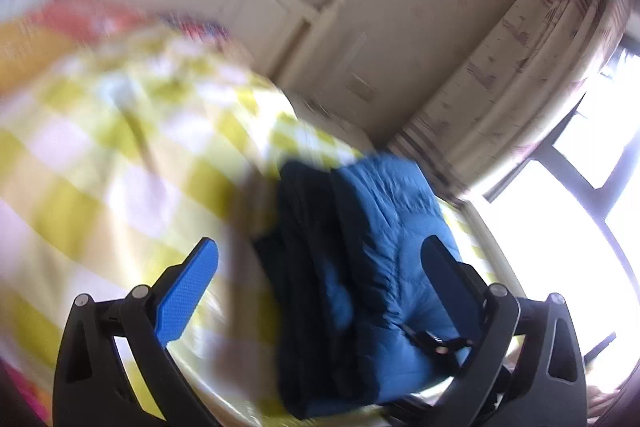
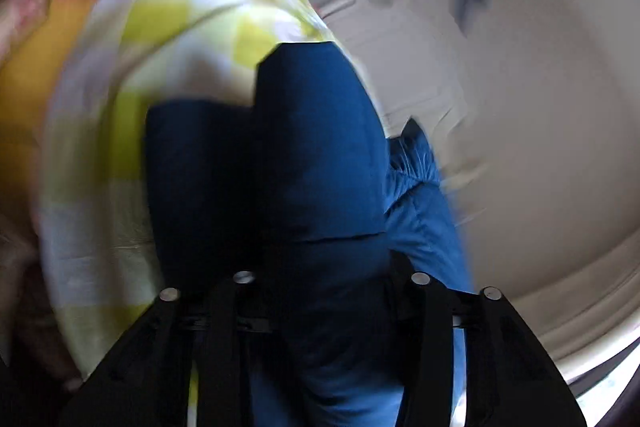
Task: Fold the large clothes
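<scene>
The blue padded jacket lies bunched on the yellow-checked bedspread, presumably gathered there for folding. The left gripper hangs over it with jaws spread, pinching nothing. Only the left view shows this gap; in the right view, dark fabric buries the right gripper, so its grip cannot be told.

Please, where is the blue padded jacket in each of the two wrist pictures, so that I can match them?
Left wrist view: the blue padded jacket lies centre to lower right, seen between the fingers of the open left gripper.
Right wrist view: it fills the centre and bottom, covering the fingertips.
Shared landmark: the yellow and white checked cover under the jacket.
</scene>
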A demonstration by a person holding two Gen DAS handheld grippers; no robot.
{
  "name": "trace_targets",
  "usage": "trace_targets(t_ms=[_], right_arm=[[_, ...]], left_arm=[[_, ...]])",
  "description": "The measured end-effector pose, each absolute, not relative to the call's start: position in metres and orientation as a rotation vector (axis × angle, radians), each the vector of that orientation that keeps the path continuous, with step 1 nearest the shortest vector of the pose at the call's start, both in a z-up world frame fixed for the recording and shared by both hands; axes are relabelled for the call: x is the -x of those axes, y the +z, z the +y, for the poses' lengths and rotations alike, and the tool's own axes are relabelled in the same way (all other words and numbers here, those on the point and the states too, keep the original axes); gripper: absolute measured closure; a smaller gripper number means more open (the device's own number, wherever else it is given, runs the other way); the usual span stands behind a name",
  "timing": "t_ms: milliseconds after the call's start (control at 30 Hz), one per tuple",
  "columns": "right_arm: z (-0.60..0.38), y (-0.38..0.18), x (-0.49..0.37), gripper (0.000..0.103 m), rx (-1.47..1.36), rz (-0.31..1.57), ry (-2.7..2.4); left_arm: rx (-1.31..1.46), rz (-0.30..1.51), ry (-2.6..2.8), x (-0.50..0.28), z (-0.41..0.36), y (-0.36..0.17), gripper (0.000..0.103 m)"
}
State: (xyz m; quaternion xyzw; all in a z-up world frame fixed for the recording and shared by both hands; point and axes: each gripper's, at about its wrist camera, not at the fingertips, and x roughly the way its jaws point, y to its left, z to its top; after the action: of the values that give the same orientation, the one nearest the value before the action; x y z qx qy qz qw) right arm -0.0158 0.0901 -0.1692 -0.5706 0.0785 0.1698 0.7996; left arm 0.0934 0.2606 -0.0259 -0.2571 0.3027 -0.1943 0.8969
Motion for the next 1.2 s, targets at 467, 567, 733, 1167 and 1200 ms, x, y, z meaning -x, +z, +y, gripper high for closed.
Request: trace_targets(t_ms=[467, 567, 733, 1167, 1200], right_arm=[[0.074, -0.147, 0.016, 0.054, 1.090, 0.156, 0.424], [0.075, -0.150, 0.018, 0.054, 1.113, 0.142, 0.415], [0.065, -0.143, 0.035, 0.055, 1.097, 0.115, 0.436], [0.007, -0.087, 0.053, 0.053, 0.817, 0.263, 0.723], [-0.008, -0.073, 0.052, 0.053, 0.717, 0.278, 0.745]], left_arm=[[0.400, 0.622, -0.491, -0.143, 0.188, 0.009, 0.002], [0.197, 0.599, -0.527, -0.144, 0.143, 0.053, 0.002], [-0.105, 0.698, -0.494, -0.191, 0.063, 0.041, 0.002], [0.042, 0.811, -0.347, -0.259, 0.117, -0.081, 0.002], [0.038, 0.800, -0.338, -0.257, 0.118, -0.081, 0.002]])
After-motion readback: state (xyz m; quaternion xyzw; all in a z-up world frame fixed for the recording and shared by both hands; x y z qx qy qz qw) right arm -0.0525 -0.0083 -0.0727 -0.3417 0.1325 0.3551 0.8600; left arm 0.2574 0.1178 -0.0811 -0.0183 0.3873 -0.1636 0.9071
